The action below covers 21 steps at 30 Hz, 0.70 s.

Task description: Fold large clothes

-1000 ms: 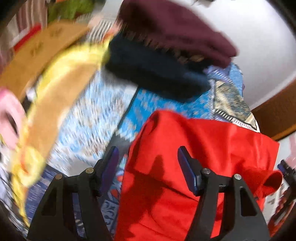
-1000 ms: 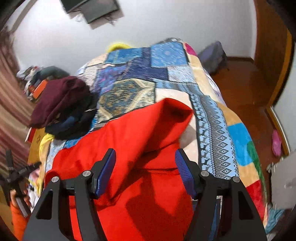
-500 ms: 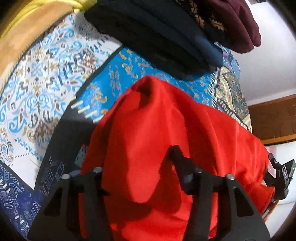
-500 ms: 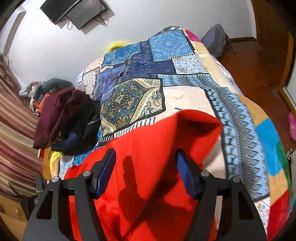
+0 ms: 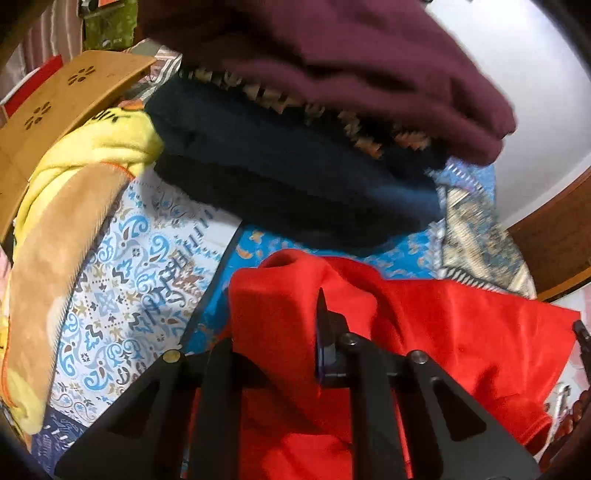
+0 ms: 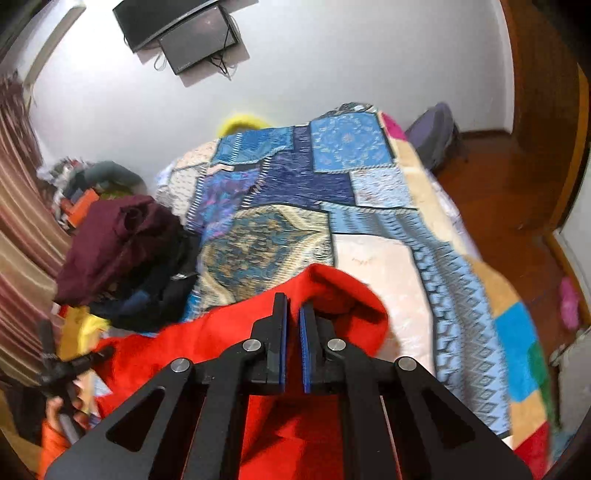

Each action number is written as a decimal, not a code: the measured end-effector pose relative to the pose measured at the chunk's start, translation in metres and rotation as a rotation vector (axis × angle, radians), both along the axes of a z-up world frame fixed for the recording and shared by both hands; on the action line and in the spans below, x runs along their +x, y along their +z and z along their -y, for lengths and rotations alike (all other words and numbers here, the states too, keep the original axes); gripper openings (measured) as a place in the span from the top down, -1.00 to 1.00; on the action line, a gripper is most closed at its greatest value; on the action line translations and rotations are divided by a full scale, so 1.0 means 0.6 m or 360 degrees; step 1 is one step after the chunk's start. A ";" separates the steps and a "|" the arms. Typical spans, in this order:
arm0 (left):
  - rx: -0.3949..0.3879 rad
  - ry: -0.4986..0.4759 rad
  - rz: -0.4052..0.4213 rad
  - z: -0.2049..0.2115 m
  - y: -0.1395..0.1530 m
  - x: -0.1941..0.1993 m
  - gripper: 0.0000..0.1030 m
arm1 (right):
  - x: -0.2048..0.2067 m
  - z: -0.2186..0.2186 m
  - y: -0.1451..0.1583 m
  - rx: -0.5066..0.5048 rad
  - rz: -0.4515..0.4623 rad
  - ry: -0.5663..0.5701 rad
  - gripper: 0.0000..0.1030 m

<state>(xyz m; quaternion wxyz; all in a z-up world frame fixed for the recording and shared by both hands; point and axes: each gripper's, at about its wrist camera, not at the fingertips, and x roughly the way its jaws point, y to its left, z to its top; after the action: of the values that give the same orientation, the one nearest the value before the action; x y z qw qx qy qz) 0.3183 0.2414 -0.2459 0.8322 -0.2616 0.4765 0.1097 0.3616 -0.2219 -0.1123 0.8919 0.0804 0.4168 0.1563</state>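
Pinching red garment (image 6: 207,343), previously ungripped.

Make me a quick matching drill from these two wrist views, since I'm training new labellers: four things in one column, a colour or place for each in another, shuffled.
Column one:
1. garment held in both grippers
2. top garment of the pile
3. screen
4. slipper

Column two:
a. pink, on the wooden floor
b. red
c. maroon
d. on the white wall

Pairs: 1-b, 2-c, 3-d, 4-a
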 end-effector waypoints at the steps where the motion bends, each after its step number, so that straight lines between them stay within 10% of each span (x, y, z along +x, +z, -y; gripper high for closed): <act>1: 0.0009 0.0001 -0.0030 0.001 -0.012 -0.002 0.65 | 0.003 0.006 -0.015 -0.0030 -0.0033 -0.0017 0.90; 8: 0.0157 -0.0054 -0.0175 0.005 -0.056 -0.053 0.05 | 0.001 0.049 -0.073 -0.0156 -0.0197 -0.0057 0.89; 13: 0.0254 -0.0126 -0.0234 -0.004 -0.042 -0.080 -0.01 | -0.018 0.050 -0.051 -0.0242 -0.0226 0.0006 0.79; 17: 0.0094 -0.0033 -0.0084 -0.030 -0.016 -0.101 -0.03 | -0.022 0.051 -0.040 -0.0124 -0.0266 0.0036 -0.26; 21: -0.0208 0.0096 -0.0004 -0.068 -0.034 -0.110 -0.20 | -0.023 0.044 -0.032 -0.0012 -0.0233 0.0036 -0.42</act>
<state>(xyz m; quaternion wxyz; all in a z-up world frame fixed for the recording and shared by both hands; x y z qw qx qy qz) 0.2524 0.2820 -0.2662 0.8090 -0.3295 0.4755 0.1037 0.3480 -0.2481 -0.1312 0.8575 0.0835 0.4823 0.1585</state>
